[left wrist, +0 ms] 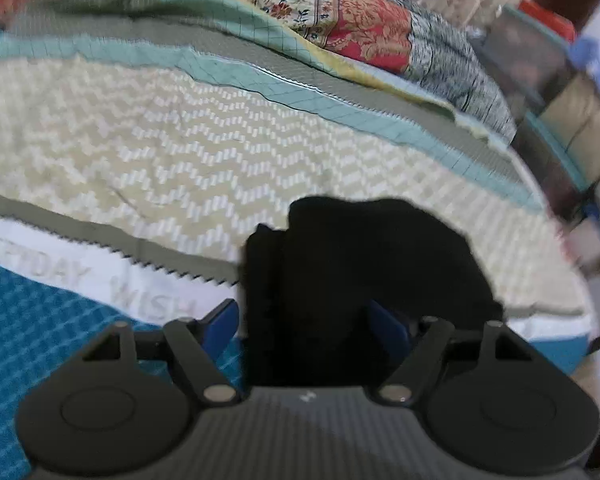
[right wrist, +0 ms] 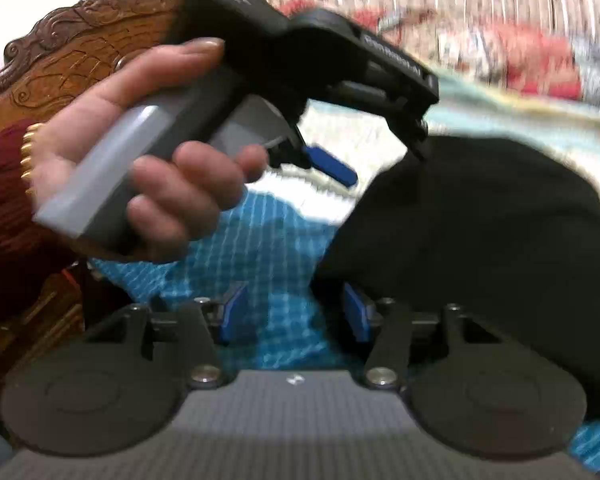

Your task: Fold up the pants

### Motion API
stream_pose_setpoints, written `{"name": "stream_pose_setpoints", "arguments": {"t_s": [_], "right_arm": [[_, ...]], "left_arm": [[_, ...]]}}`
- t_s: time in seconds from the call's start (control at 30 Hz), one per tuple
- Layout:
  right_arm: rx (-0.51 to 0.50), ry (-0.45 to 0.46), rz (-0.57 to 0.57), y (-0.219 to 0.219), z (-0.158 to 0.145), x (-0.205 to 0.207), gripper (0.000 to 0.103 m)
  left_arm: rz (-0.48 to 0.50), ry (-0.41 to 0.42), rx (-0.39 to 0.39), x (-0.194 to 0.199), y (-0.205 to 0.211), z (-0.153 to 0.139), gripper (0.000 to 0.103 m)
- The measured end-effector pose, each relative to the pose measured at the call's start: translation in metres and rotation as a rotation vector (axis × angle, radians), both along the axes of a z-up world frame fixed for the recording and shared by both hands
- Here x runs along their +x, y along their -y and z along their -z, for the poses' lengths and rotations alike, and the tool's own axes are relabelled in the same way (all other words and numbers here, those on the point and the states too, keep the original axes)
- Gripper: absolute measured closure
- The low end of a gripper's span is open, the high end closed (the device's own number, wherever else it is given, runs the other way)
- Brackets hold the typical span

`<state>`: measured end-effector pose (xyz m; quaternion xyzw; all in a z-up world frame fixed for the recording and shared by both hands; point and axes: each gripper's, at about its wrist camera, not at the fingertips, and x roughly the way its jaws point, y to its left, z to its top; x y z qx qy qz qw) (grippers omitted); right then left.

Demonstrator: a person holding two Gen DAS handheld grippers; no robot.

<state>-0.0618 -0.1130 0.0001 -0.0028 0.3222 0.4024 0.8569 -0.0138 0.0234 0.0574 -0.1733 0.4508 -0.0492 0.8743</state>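
Observation:
The black pants (left wrist: 364, 264) lie bunched on the bed, and in the left wrist view they fill the space between my left gripper's blue pads (left wrist: 220, 324). My left gripper (left wrist: 308, 320) stands wide open around that black cloth. In the right wrist view the pants (right wrist: 480, 224) form a dark mound at the right. My right gripper (right wrist: 292, 316) is open, with only the blue checked cloth between its pads; its right pad (right wrist: 356, 312) touches the edge of the pants. The left gripper (right wrist: 380, 160) also shows there, held by a hand (right wrist: 148, 168), over the pants' upper edge.
A cream zigzag blanket (left wrist: 172, 148) and a blue checked cover (left wrist: 40, 328) lie on the bed. A floral quilt (left wrist: 340, 12) is heaped at the back. A carved wooden headboard (right wrist: 72, 48) stands at the left. Cluttered shelves (left wrist: 560, 92) stand to the right.

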Motion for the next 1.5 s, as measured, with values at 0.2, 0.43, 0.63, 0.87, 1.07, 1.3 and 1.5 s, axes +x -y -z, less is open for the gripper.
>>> {"name": "stream_pose_setpoints", "arguments": {"t_s": [0.2, 0.43, 0.63, 0.87, 1.07, 1.3, 1.5], "right_arm": [[0.085, 0.037, 0.097, 0.039, -0.015, -0.017, 0.048], [0.169, 0.007, 0.329, 0.094, -0.019, -0.019, 0.048], [0.232, -0.066, 0.518, 0.130, -0.009, -0.001, 0.048], [0.291, -0.161, 0.634, 0.154, 0.005, 0.006, 0.048], [0.258, -0.158, 0.671, 0.154, 0.010, 0.004, 0.046], [0.217, -0.198, 0.692, 0.151, 0.027, 0.005, 0.036], [0.222, -0.235, 0.705, 0.154, 0.032, 0.007, 0.030]], "left_arm": [[-0.006, 0.043, 0.135, -0.032, 0.014, -0.015, 0.029], [-0.006, 0.065, 0.217, -0.049, 0.024, -0.021, 0.029], [-0.022, 0.057, 0.247, -0.054, 0.025, -0.019, 0.028], [-0.023, 0.056, 0.291, -0.061, 0.030, -0.015, 0.026], [-0.026, 0.062, 0.323, -0.064, 0.033, -0.015, 0.023], [-0.033, 0.061, 0.364, -0.065, 0.036, -0.012, 0.013], [-0.046, 0.053, 0.373, -0.065, 0.036, -0.007, 0.007]]}}
